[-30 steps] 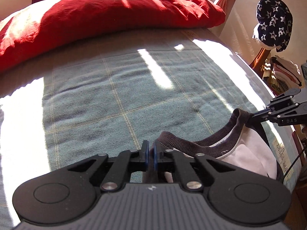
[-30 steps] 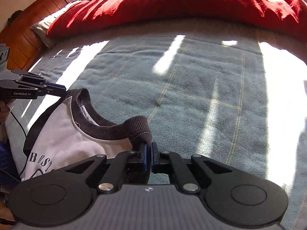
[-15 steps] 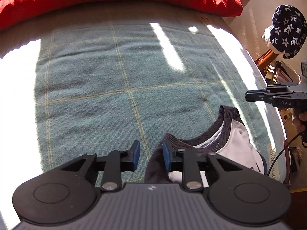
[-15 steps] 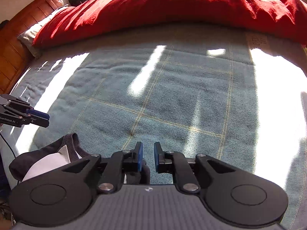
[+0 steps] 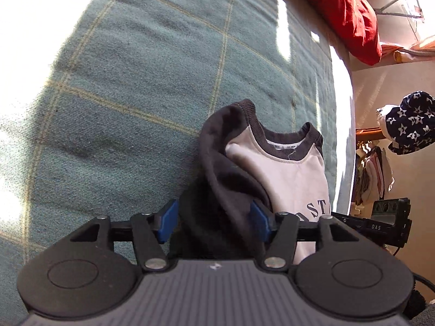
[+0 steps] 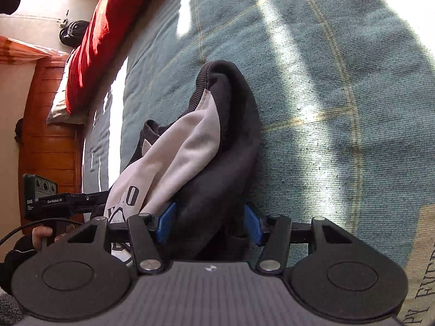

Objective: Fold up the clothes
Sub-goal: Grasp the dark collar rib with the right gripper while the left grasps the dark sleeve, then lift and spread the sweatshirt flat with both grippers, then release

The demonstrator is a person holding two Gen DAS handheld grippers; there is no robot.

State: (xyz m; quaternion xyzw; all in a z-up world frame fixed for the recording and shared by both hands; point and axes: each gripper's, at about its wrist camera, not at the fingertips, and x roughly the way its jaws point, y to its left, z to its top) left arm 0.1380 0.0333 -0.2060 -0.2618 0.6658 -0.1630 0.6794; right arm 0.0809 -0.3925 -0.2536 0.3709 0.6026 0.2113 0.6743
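The shirt [image 5: 285, 174] lies bunched at the bed's [image 5: 130, 87] near edge. Both the left tool [image 5: 214, 221] and right tool [image 6: 208, 222] gape wide, dark sleeve fabric between their jaws, gripping nothing. Likely regrasping; next, close on the fabric.

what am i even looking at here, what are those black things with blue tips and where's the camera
There is no robot here. A person holds a hand-held gripping tool in each hand, and each tool carries a wide-angle camera looking forward along its two blue-padded fingers. One picture is from the left tool, the other from the right tool. Both are open, each with a dark sleeve of the white and dark sweatshirt lying loose between its fingers, not pinched. The sweatshirt lies on a teal checked blanket on a bed, with a red duvet at the far end. The person's hand shows in the right tool's picture.
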